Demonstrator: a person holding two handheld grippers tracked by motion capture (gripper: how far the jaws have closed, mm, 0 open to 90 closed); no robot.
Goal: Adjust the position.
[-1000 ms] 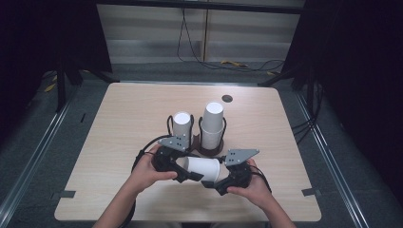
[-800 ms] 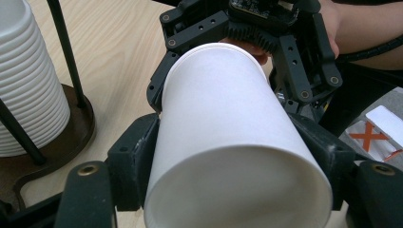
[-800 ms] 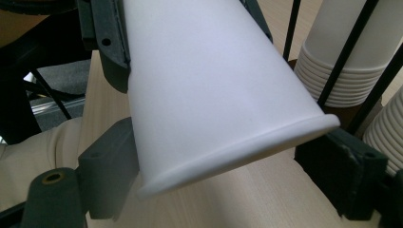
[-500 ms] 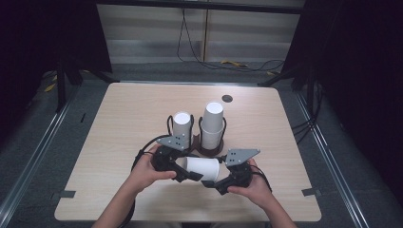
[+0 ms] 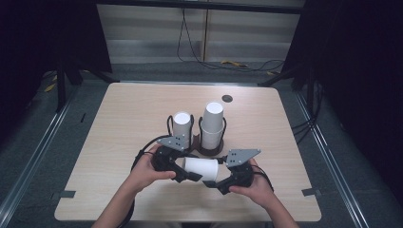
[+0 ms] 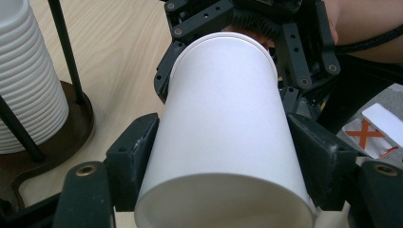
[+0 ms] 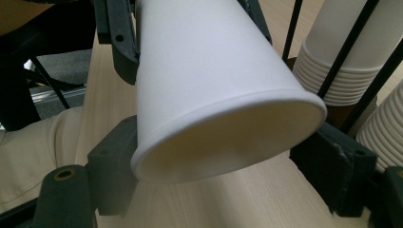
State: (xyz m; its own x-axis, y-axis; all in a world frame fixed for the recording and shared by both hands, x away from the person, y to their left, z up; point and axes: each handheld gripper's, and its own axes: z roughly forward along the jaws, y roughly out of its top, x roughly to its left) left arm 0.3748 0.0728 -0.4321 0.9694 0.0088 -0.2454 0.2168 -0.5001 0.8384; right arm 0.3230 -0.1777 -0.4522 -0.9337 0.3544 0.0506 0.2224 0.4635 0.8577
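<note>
White paper cup (image 5: 200,168) lies on its side just above the table (image 5: 119,123), near the person's edge, spanning the gap between the two grippers. The left gripper (image 5: 183,172) clamps it: in the left gripper view both black jaws press on the cup's wall (image 6: 223,123), near its base end, with the base towards that camera. The cup's wide rim points at the right gripper (image 5: 215,183), whose jaws have just been closing. In the right gripper view the open mouth (image 7: 228,137) sits between those jaws; the left one touches the rim, while the right one stands just beside it, so I cannot tell whether they grip. Behind the cup, two stacks of cups (image 5: 212,124) stand in a wire holder (image 5: 209,149).
</note>
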